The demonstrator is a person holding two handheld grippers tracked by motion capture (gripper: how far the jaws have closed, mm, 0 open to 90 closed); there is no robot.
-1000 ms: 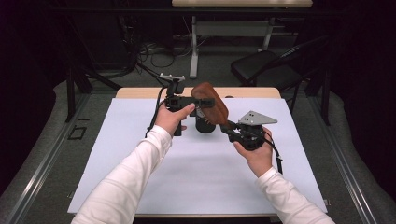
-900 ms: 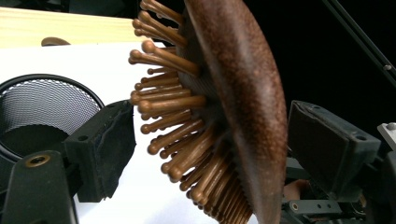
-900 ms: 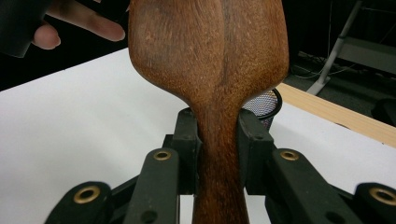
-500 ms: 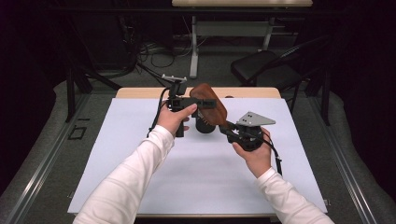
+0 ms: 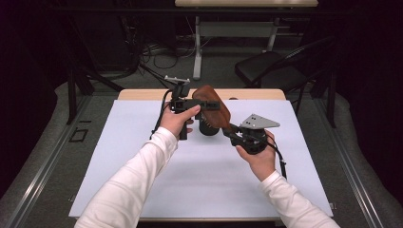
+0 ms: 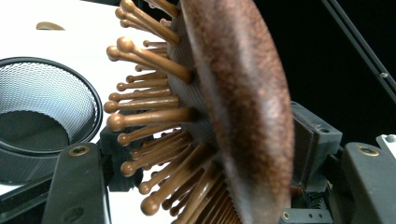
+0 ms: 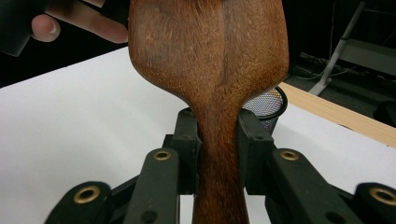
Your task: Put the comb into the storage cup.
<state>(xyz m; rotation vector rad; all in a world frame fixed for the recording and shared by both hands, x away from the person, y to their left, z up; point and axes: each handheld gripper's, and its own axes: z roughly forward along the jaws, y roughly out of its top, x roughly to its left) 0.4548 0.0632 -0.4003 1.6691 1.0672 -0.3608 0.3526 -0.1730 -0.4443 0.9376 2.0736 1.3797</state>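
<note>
A brown wooden hairbrush [image 5: 215, 108] is held in the air above the white table sheet [image 5: 199, 180]. My right gripper [image 5: 233, 130] is shut on its handle [image 7: 218, 154], one jaw on each edge. My left gripper [image 5: 207, 105] comes from the left, and its jaws have just been closing around the brush head [image 6: 243, 93]. One pad lies on the smooth back and the other meets the bristle tips [image 6: 140, 116]. A black mesh cup [image 5: 207, 128] stands on the sheet right under the brush.
The mesh cup [image 6: 42, 112] stands upright with its mouth open. The wooden table edge [image 5: 256, 94] runs along the far side. Behind it are a dark chair [image 5: 271, 71], cables and a desk frame on the floor.
The left gripper's jaws have drawn together on the brush head. Both hands and the brush have stayed in place.
</note>
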